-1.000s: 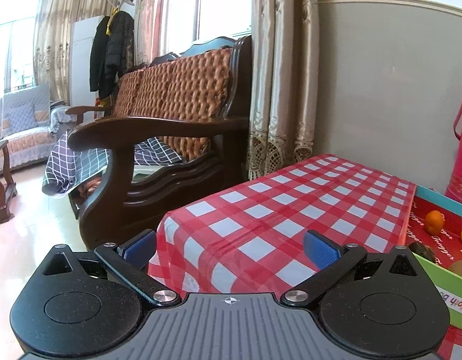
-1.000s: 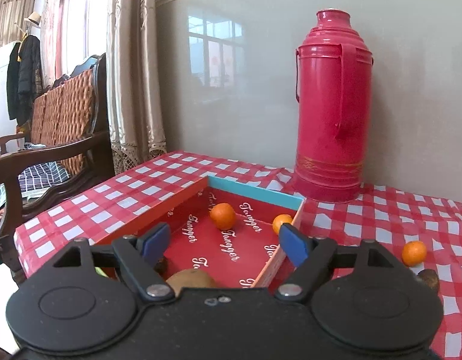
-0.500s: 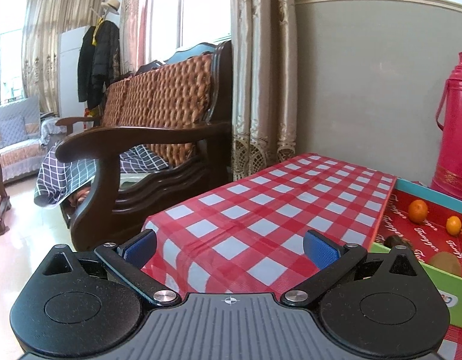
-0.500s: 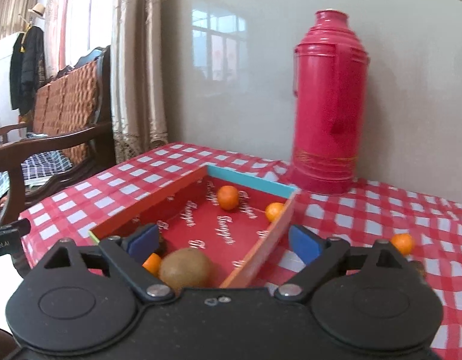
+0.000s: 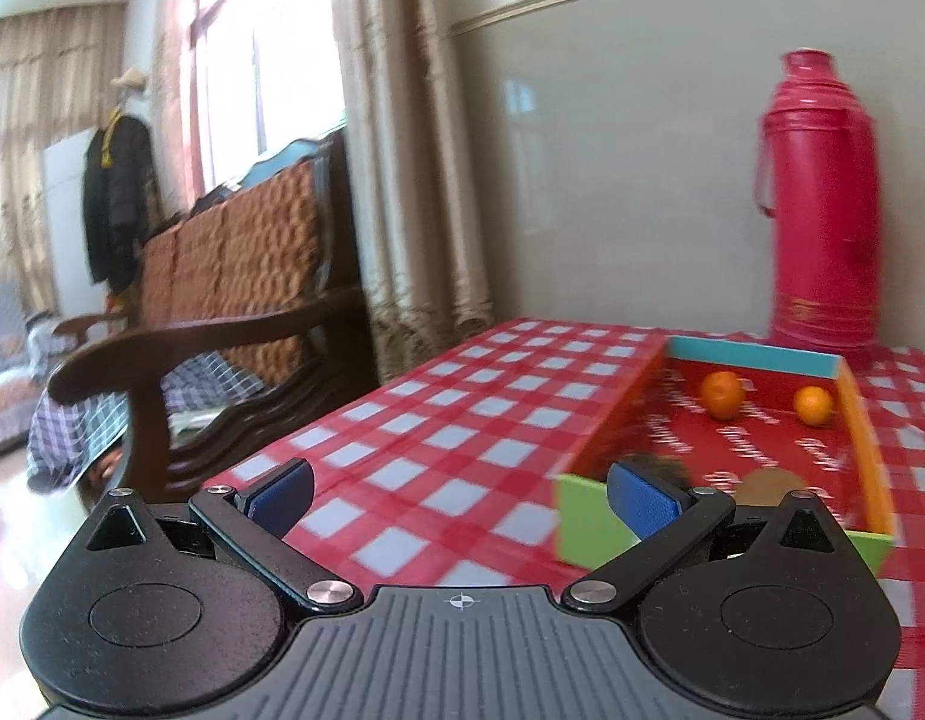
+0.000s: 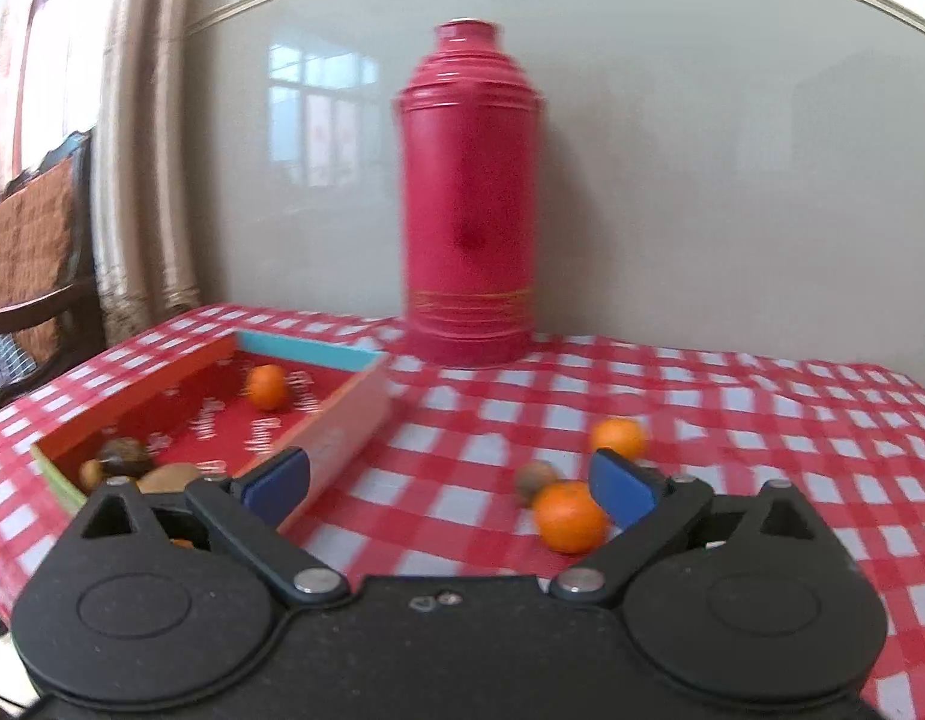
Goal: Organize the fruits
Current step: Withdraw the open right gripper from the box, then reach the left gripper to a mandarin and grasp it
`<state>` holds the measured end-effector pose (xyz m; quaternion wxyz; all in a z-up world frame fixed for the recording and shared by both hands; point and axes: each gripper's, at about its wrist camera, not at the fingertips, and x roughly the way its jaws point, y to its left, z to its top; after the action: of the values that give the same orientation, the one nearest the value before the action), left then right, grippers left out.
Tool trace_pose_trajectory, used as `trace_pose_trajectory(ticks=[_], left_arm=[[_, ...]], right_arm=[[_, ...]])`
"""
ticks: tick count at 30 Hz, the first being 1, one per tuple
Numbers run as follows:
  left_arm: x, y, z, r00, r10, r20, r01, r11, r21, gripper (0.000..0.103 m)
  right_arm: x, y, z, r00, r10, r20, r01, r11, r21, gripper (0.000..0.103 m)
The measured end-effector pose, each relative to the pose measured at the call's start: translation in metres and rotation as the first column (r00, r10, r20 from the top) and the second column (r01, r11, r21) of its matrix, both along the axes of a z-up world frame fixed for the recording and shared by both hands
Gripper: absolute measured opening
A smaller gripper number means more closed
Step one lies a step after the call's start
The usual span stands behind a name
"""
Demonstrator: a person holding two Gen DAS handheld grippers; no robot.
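Our right gripper (image 6: 449, 483), jaws opening and empty, nears the round orange tangerine (image 6: 570, 516) lower right; a nudge could roll it off the desk (image 6: 762, 420).

Our left gripper (image 5: 461, 495) is spread wide, empty.

This is someone's living room. A carved wooden sofa (image 5: 222, 324) with a woven mat over its back stands under a window hung with long beige curtains (image 5: 402, 180), and a dark coat and a hat hang on a stand (image 5: 117, 204) farther off. The tabletop (image 5: 438, 420) wears a red-checked cloth, with a red thermos flask (image 6: 471, 198) against the wall.
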<state>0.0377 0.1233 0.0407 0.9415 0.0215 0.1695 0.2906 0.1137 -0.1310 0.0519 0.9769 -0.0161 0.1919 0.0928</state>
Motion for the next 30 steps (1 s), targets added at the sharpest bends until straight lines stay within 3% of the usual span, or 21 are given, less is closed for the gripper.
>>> trace_pose_trajectory(ticks=[8, 16, 25, 30], left_arm=[[0.011, -0.055, 0.001, 0.990, -0.140, 0.013, 0.140, 0.989, 0.053, 0.103], [0.023, -0.096, -0.001, 0.965, -0.261, 0.011, 0.260, 0.964, 0.062, 0.103], [0.039, -0.147, 0.003, 0.897, -0.437, -0.066, 0.441, 0.895, 0.063, 0.103], [0.051, -0.175, 0.015, 0.844, -0.529, -0.083, 0.533, 0.845, 0.037, 0.102]], right_arm=[[-0.008, -0.053, -0.017, 0.985, -0.168, 0.049, 0.167, 0.986, 0.017, 0.096], [-0.023, -0.109, -0.023, 0.926, -0.368, 0.085, 0.365, 0.930, 0.055, 0.098], [-0.030, -0.132, -0.029, 0.899, -0.429, 0.085, 0.423, 0.902, 0.084, 0.098], [-0.030, -0.134, -0.027, 0.891, -0.442, 0.100, 0.434, 0.896, 0.092, 0.098]])
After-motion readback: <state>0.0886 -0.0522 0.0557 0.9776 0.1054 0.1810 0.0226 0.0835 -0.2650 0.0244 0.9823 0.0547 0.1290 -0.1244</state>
